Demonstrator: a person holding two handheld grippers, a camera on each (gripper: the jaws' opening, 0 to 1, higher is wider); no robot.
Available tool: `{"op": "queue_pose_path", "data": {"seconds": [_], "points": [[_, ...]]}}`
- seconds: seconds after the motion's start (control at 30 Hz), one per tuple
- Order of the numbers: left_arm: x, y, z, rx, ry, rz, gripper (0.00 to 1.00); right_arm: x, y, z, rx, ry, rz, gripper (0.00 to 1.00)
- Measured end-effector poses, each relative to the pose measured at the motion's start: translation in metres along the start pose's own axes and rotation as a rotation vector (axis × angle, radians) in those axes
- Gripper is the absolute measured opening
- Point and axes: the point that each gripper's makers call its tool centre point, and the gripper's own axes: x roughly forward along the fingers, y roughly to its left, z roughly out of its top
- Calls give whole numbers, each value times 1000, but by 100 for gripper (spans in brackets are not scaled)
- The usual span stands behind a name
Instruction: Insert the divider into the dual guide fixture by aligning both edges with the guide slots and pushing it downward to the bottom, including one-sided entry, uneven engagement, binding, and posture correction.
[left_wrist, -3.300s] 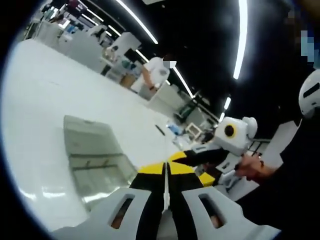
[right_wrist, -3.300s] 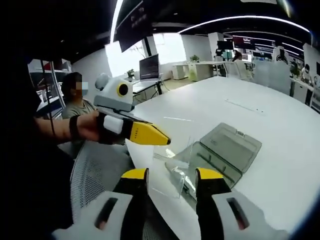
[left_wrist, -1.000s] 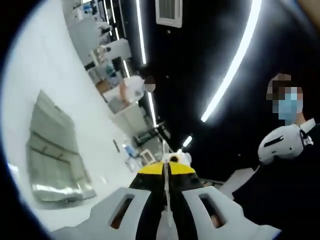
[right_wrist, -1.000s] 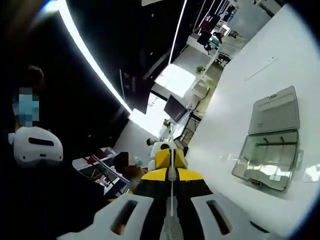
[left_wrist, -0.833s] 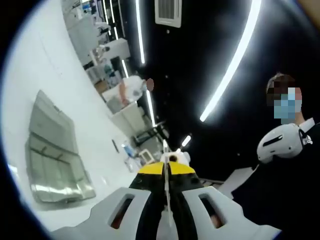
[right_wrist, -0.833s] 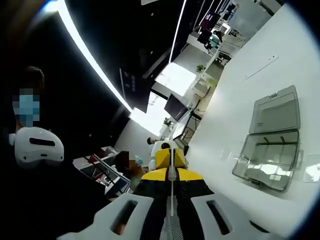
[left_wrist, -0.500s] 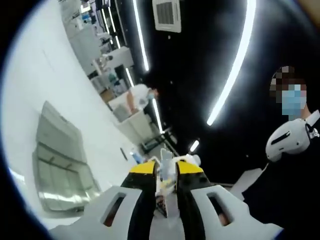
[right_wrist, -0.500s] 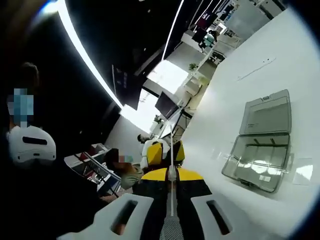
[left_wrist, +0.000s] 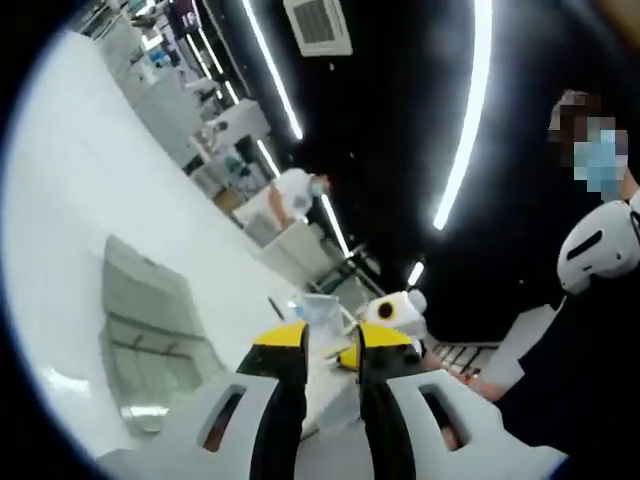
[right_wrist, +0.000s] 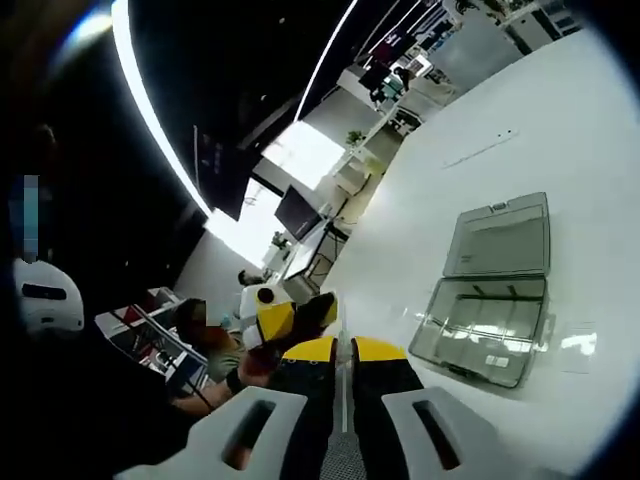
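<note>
My right gripper (right_wrist: 343, 348) is shut on the thin clear divider (right_wrist: 343, 375), which shows edge-on between its yellow tips. In the left gripper view the same divider (left_wrist: 320, 310) appears as a clear sheet just beyond my left gripper (left_wrist: 333, 338), whose jaws stand open with a gap between them. The right gripper (left_wrist: 352, 356) comes in there from the right, close to the sheet. Seen from the right gripper view, the left gripper (right_wrist: 298, 316) is open, just past the divider. The grey clear guide case lies open on the white table (right_wrist: 560, 130), lid flat (right_wrist: 490, 300) (left_wrist: 150, 340).
Both grippers are held up in the air off the table's near edge. The person holding them (left_wrist: 600, 250) wears a white headset. A seated person (right_wrist: 195, 330) and desks with monitors (right_wrist: 300, 210) are behind; another person in white (left_wrist: 295, 190) stands at far benches.
My left gripper has opened and let go of the divider, which stays in the shut right gripper. Both hands have tilted, so the case and table sit differently in the views.
</note>
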Motion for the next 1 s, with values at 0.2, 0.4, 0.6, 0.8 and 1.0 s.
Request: {"op": "queue_pose_path", "data": {"seconds": [0.2,0.4,0.6,0.8,1.0], "points": [[-3,-2,-7,52,24,17,18,0,-13,-1,-17,13,-101,0],[-8,0,-12,143,75,40,23,0,-23,1,-14,17,-159,0],[-10,5,-17,208,132,50,29,4,-33,2,-1,40,-207,0],[-10,10,-18,272,178,68,33,7,-46,6,24,50,-254,0],[-11,20,-20,272,192,77,36,8,-59,9,31,59,-320,0]]}}
